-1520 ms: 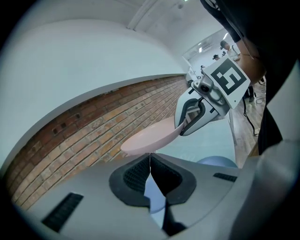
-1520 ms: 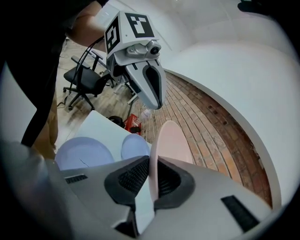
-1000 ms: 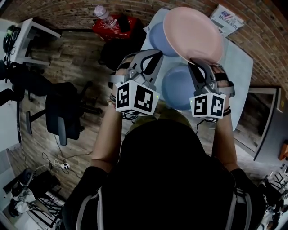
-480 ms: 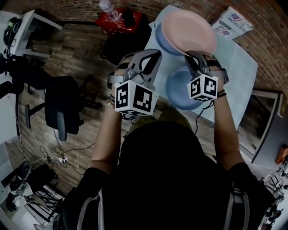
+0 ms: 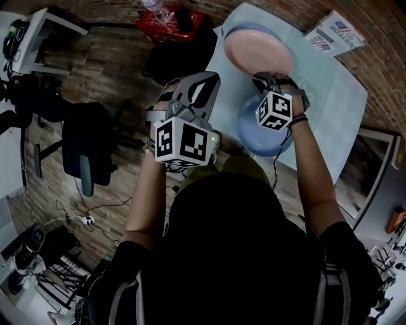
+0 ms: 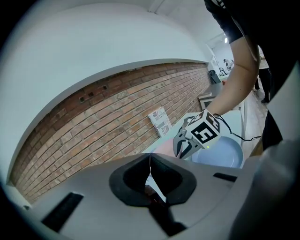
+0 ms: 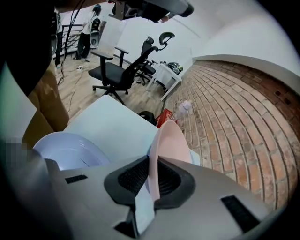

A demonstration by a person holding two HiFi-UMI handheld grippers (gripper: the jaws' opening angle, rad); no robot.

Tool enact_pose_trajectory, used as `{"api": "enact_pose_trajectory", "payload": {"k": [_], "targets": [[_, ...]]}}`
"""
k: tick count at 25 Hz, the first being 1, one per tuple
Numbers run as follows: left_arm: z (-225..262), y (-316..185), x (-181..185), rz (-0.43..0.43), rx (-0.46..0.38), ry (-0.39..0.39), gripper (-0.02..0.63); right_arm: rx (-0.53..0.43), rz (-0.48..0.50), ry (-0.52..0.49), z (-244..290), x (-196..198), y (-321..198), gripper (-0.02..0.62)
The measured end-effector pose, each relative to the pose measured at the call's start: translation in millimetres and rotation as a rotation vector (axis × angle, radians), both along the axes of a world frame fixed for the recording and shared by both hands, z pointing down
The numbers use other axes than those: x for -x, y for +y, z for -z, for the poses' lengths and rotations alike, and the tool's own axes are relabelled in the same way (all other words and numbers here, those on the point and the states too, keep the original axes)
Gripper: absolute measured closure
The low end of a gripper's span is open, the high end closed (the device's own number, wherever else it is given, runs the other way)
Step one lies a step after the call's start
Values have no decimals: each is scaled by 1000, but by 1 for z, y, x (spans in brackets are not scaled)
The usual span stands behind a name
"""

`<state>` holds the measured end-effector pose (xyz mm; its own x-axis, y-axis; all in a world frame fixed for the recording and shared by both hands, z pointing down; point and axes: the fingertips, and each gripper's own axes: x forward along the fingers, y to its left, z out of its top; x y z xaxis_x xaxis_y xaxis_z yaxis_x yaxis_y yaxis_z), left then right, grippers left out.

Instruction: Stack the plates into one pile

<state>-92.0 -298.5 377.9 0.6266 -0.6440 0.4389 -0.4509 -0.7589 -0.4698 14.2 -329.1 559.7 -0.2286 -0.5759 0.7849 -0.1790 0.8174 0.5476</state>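
Note:
My right gripper (image 5: 269, 79) is shut on the near rim of a pink plate (image 5: 257, 52), which hangs low over a blue plate (image 5: 229, 31) at the far side of the table; only that plate's rim shows. In the right gripper view the pink plate (image 7: 167, 143) stands edge-on between the pads of my right gripper (image 7: 152, 180). A second blue plate (image 5: 255, 136) lies closer to me, under my right wrist. My left gripper (image 5: 196, 87) hovers left of the table, its jaws shut on nothing; the left gripper (image 6: 149, 172) looks toward the near blue plate (image 6: 220, 152).
The plates sit on a pale blue table (image 5: 330, 95) by a brick wall. A newspaper (image 5: 339, 35) lies at its far right corner. A red box (image 5: 166, 25) with a bottle (image 5: 155, 7) stands on the floor at left, and an office chair (image 5: 85, 146) farther left.
My right gripper has carried the pink plate down and away from me, over the far blue plate. The left gripper has drifted a little down and left.

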Motion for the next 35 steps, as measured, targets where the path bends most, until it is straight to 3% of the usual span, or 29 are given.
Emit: {"api": "enact_pose_trajectory", "payload": {"k": [16, 31, 33, 35], "targets": [[-11, -22, 21, 35, 23, 33, 583, 184, 24, 61, -53, 6, -8, 543], [-23, -24, 18, 23, 42, 50, 583, 285, 13, 77, -74, 9, -8, 543], [-23, -25, 17, 21, 44, 56, 583, 331, 4, 86, -78, 8, -4, 517], [-22, -26, 16, 17, 41, 57, 583, 362, 2, 102, -80, 7, -1, 447]]}}
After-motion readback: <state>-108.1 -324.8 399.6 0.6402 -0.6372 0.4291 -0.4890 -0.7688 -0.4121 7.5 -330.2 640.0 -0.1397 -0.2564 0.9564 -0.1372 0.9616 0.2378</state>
